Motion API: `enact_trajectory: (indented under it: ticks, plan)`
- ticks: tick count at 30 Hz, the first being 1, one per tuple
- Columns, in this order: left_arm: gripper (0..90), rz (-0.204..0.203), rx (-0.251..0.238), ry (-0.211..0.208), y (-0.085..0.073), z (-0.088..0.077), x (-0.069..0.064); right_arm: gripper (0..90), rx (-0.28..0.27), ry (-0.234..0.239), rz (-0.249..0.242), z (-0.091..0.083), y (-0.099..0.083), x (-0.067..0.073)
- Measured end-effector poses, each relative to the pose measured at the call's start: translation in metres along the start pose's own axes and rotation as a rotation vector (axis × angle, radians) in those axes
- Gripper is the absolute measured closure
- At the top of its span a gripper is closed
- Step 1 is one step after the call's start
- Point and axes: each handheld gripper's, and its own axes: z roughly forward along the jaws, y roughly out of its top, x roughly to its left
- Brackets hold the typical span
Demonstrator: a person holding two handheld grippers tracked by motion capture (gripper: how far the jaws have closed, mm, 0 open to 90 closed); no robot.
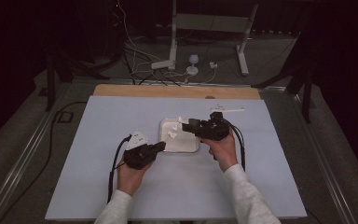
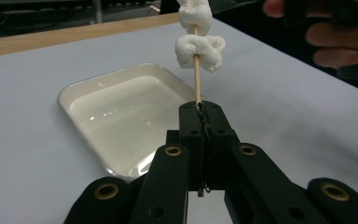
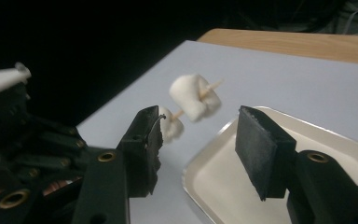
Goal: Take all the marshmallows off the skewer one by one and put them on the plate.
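Observation:
My left gripper [image 1: 161, 146] [image 2: 200, 109] is shut on the lower end of a thin wooden skewer [image 2: 197, 84]. The skewer rises at a slant over the white tray [image 1: 186, 147] [image 2: 74, 93] and carries two white marshmallows [image 1: 171, 135] [image 2: 200, 51] [image 3: 193, 95]. My right gripper [image 1: 186, 125] [image 3: 200, 121] hovers above the tray's far right corner with its jaws apart. The marshmallows sit just beyond the gap between the pads; the left jaw hides part of the lower marshmallow [image 3: 172, 126]. Neither pad presses on them. The tray [image 3: 335, 140] looks empty.
A pale blue mat [image 1: 121, 200] covers the table, with a wooden strip [image 1: 177, 91] along the far edge. Beyond it on the floor stand a white frame's legs [image 1: 172, 46] and loose cables [image 1: 140, 70]. Black cables trail from both grippers toward the person.

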Motion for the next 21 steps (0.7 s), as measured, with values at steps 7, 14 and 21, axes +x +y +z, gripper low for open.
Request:
enact_trajectory:
  ticks: [7, 14, 21]
  plan:
    - [90.0, 0.044, -0.020, -0.036, -0.0007, 0.0009, -0.0033, 60.7, -0.010, 0.041, 0.076, 0.0066, 0.0028, 0.0001]
    - [90.0, 0.052, -0.035, -0.063, -0.0017, 0.0004, -0.0029, 64.3, -0.013, 0.080, 0.131, 0.0079, 0.0042, 0.0001]
    - [90.0, 0.072, -0.045, -0.070, -0.0052, -0.0009, -0.0016, 75.2, -0.036, 0.067, 0.138, 0.0033, 0.0085, 0.0055]
